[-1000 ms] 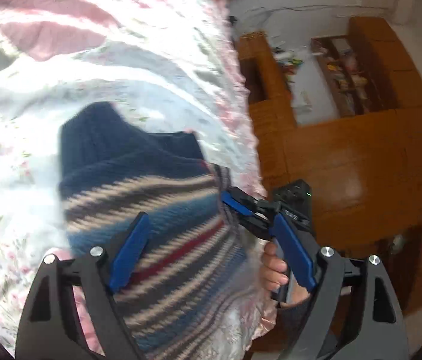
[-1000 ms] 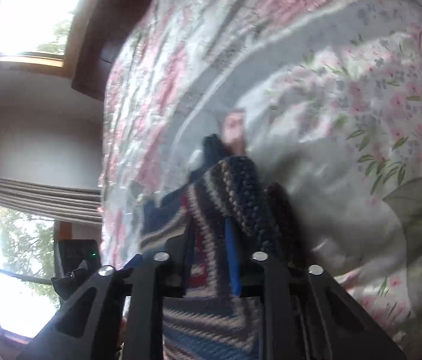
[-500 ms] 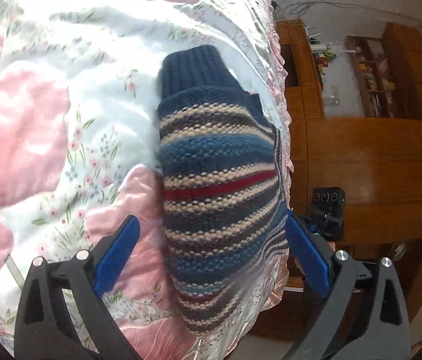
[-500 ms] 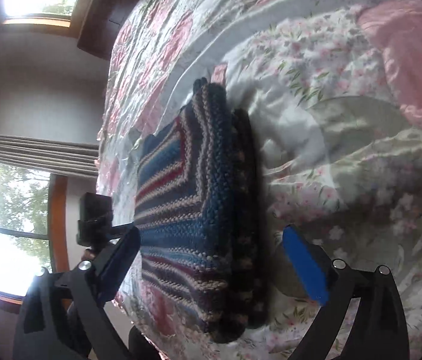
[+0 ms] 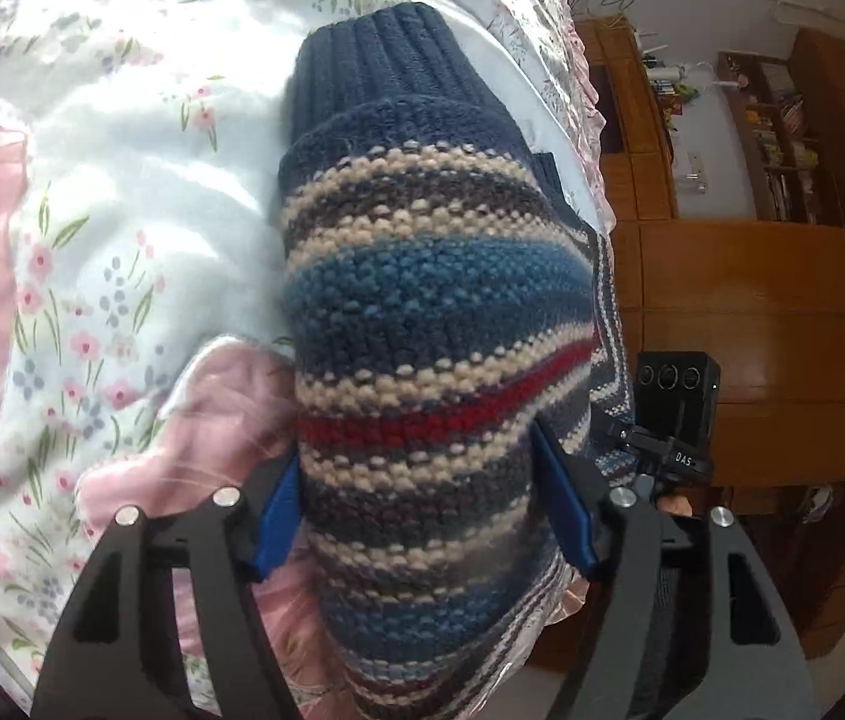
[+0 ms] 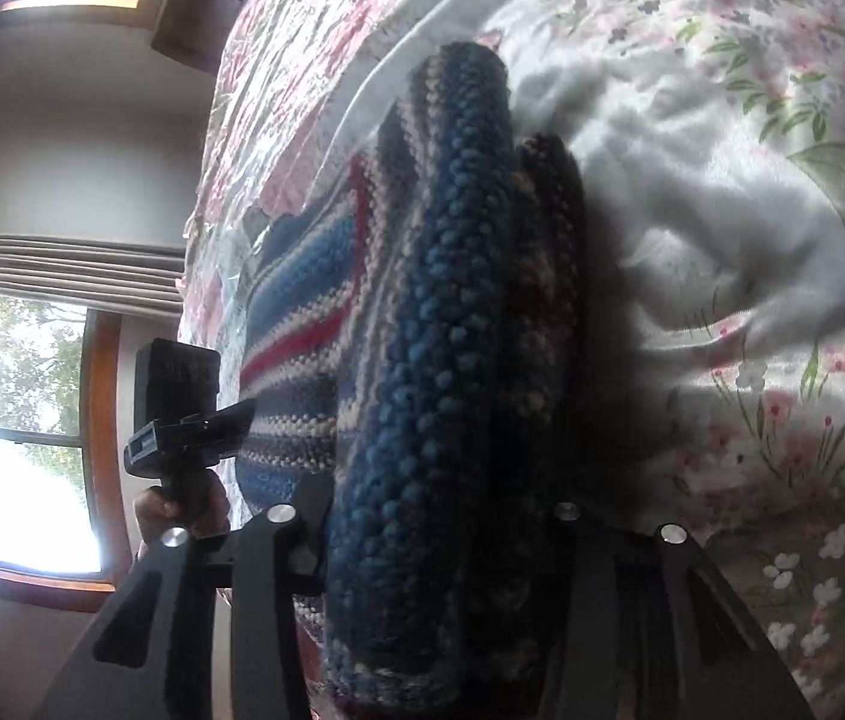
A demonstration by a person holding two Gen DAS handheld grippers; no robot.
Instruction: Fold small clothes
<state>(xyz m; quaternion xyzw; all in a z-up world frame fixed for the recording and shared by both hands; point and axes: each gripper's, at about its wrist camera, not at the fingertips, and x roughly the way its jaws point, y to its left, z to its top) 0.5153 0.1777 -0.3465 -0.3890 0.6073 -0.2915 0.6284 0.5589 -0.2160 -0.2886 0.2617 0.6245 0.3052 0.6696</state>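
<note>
Blue pads of the left gripper [image 5: 428,492] press both sides of the folded striped sweater [image 5: 434,324]; the right gripper [image 6: 440,540] clamps its thick edge likewise. Beyond them, the sweater lies on the floral quilt [image 5: 92,228], beside its ruffled edge, with wooden cabinets [image 5: 752,312] farther off.

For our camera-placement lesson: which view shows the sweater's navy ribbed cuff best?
The left wrist view: the navy ribbed cuff lies unobstructed at the far end of the folded striped sweater. The right wrist view shows the sweater edge-on; its cuff cannot be made out.
</note>
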